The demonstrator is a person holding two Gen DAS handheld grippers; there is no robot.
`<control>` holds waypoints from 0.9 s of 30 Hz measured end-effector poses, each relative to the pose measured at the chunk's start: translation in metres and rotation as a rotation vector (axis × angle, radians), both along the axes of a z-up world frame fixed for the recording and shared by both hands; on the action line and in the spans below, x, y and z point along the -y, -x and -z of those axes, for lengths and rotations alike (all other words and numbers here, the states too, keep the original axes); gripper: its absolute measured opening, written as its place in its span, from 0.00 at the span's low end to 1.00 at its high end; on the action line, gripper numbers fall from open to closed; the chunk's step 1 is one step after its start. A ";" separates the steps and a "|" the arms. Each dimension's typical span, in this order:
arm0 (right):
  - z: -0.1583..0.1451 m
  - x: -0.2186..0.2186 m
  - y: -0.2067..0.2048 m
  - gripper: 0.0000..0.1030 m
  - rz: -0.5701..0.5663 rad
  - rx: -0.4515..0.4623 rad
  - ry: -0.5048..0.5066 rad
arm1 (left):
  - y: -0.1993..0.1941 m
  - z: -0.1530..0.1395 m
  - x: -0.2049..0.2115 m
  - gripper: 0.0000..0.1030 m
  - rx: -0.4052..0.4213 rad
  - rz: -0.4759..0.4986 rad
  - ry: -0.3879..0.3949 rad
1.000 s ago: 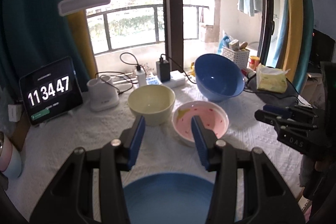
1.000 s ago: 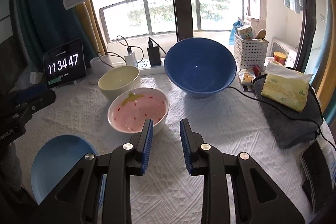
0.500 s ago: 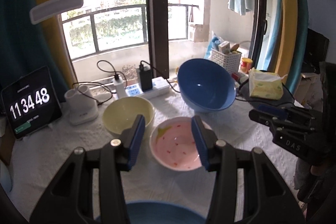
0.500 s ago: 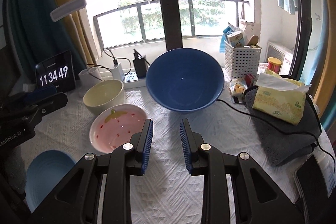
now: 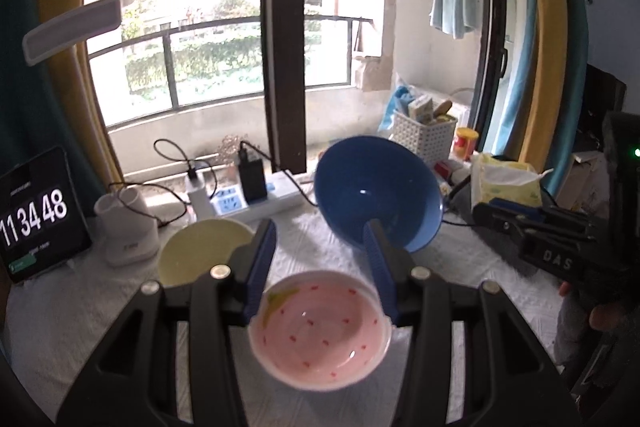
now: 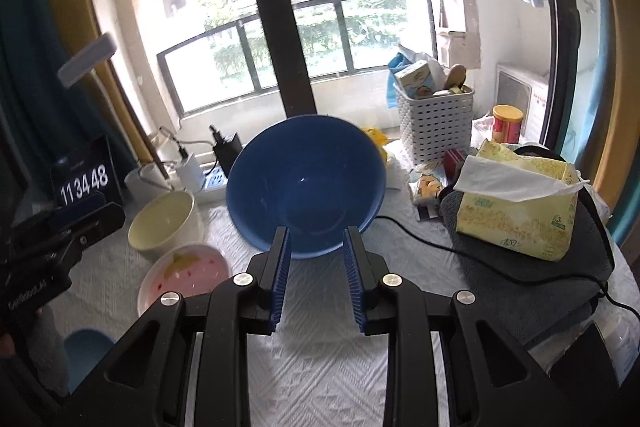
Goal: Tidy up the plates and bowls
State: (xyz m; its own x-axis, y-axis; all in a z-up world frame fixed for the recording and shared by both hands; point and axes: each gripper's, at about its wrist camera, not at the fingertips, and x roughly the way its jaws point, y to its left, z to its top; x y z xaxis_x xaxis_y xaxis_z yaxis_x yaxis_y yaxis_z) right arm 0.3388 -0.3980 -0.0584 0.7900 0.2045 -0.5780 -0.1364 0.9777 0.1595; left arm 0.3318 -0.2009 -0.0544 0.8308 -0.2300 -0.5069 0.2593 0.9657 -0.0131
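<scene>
- Large deep blue bowl [image 6: 306, 183] sat tilted at frame centre of the right wrist view, on the white textured tablecloth [image 6: 340, 379]. Right gripper [image 6: 316, 277] fingers parted, nothing between them; the bowl's near rim showed just past the tips.
- Pink shallow bowl with red specks and a yellow mark [image 5: 320, 337] sat low centre in the left wrist view. Left gripper [image 5: 322, 273] fingers spread, empty; the bowl lay below and between the tips, contact not discernible.
- Pale yellow round bowl [image 5: 204, 253] sat just left of the pink one, behind the left finger.
- Light blue plate [image 6: 86, 349] clipped at lower left of the right wrist view.
- Risk: the tilted blue bowl could rock or slide if its rim got nudged rather than pinched.
- Risk: black cable [image 6: 480, 263] ran right beside that bowl; dragging the bowl could snag it.
- Risk: the pink and yellow bowls sat close; a wide approach could knock the yellow one.
</scene>
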 end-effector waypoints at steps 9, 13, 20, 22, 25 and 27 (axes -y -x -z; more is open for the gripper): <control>0.002 0.015 -0.025 0.36 0.037 -0.004 -0.023 | -0.028 0.007 0.015 0.46 -0.016 -0.005 -0.007; 0.007 0.021 -0.033 0.36 0.049 -0.010 -0.029 | -0.039 0.013 0.024 0.46 -0.027 0.009 0.004; 0.028 0.030 -0.056 0.36 0.067 -0.059 -0.059 | -0.064 0.035 0.034 0.46 -0.099 -0.001 0.004; 0.036 0.032 -0.061 0.36 0.072 -0.080 -0.075 | -0.072 0.044 0.036 0.46 -0.127 -0.005 0.004; 0.047 0.033 -0.069 0.36 0.073 -0.110 -0.099 | -0.081 0.055 0.037 0.46 -0.162 -0.012 0.005; 0.053 0.034 -0.074 0.36 0.075 -0.124 -0.111 | -0.088 0.061 0.037 0.46 -0.185 -0.022 0.006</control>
